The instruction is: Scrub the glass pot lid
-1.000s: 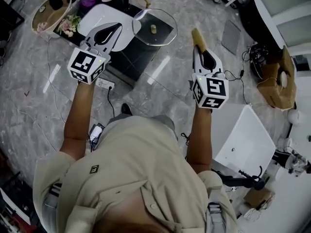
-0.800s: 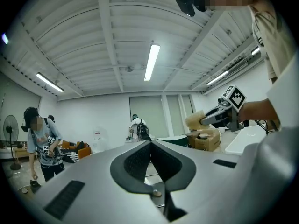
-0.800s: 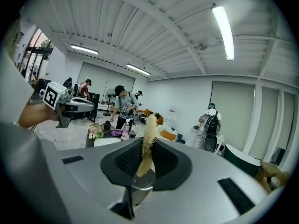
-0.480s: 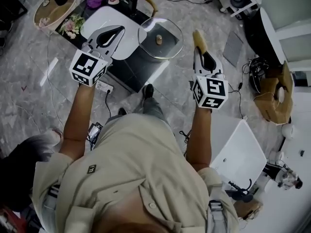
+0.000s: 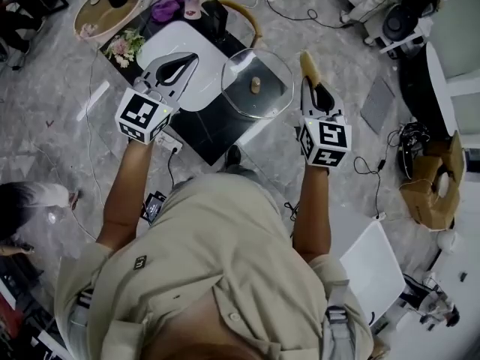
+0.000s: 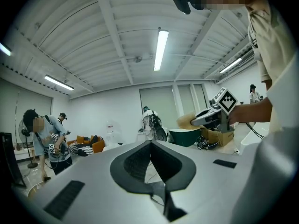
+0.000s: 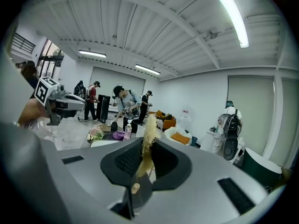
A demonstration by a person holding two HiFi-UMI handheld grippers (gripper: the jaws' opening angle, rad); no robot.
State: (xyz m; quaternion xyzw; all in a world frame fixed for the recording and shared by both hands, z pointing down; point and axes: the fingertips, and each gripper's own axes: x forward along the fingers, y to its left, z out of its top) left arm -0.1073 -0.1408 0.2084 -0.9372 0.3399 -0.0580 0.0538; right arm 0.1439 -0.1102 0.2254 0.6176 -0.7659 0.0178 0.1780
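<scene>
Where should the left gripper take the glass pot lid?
Probably the knob at the centre of the glass pot lid, coming down from above: it lies about level, knob up. The left gripper is shut and empty; the right gripper holds the scrubber.

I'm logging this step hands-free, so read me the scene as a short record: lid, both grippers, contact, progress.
lid: glass pot lid, knob up, lying at the corner of the black table beside a white tray
left gripper: jaws together, nothing between them
right gripper: jaws shut on a tan fibrous scrubber, which stands upright
contact: neither gripper is on the lid
progress: scrubbing not yet begun
</scene>
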